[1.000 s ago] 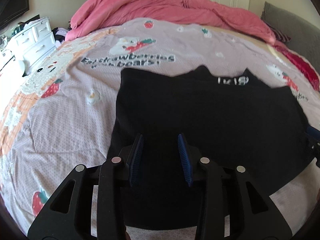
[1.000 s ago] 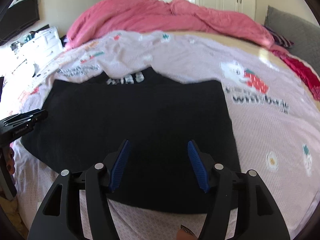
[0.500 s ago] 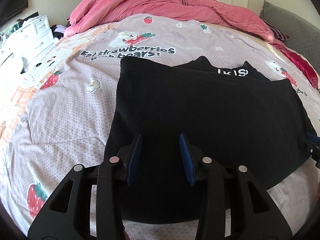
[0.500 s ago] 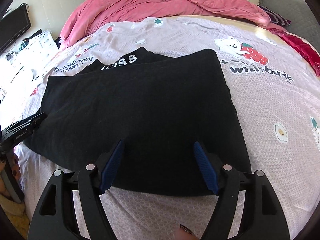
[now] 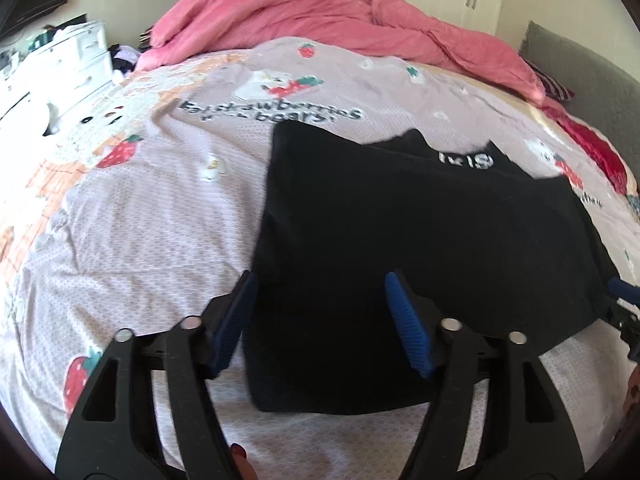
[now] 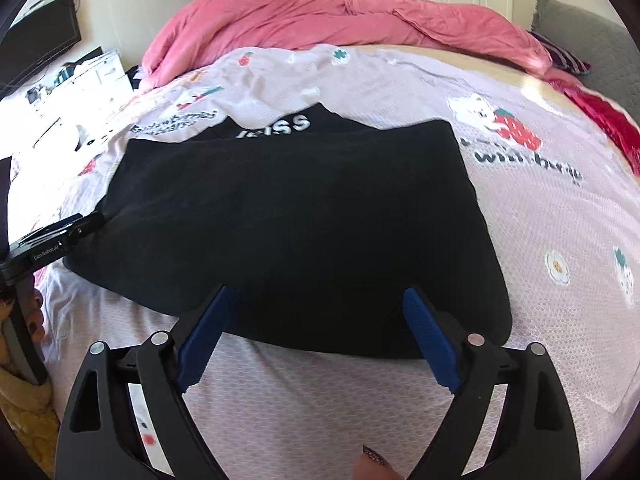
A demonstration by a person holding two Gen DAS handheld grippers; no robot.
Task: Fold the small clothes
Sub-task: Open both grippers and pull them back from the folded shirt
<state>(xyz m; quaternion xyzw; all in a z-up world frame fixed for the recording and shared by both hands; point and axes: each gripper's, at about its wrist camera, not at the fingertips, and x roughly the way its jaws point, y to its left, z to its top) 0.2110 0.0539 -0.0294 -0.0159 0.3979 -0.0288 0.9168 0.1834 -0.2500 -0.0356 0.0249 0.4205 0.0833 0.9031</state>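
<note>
Black folded garment (image 5: pixel 420 240) lies flat on the bedsheet (image 5: pixel 140 220); my left gripper (image 5: pixel 320 312) and right gripper (image 6: pixel 316 336) are both opening, gripping nothing

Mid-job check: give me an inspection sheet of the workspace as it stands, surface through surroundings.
Surface: bed sheet, lilac with strawberry and bear prints, lightly wrinkled.
Job's things: black garment lying flat and folded, white lettering at its far edge; near edge towards both grippers.
Clutter: pink duvet bunched at the far end of the bed; red cloth at the far right edge.
Grippers: left gripper jaws opening, above the garment's near left corner, pads not pressing it; right gripper jaws opening over the near edge, nothing gripped.
Cables: nothing seen.
Surroundings: white drawers at left, dark screen, white wardrobe doors behind, grey headboard at right.
</note>
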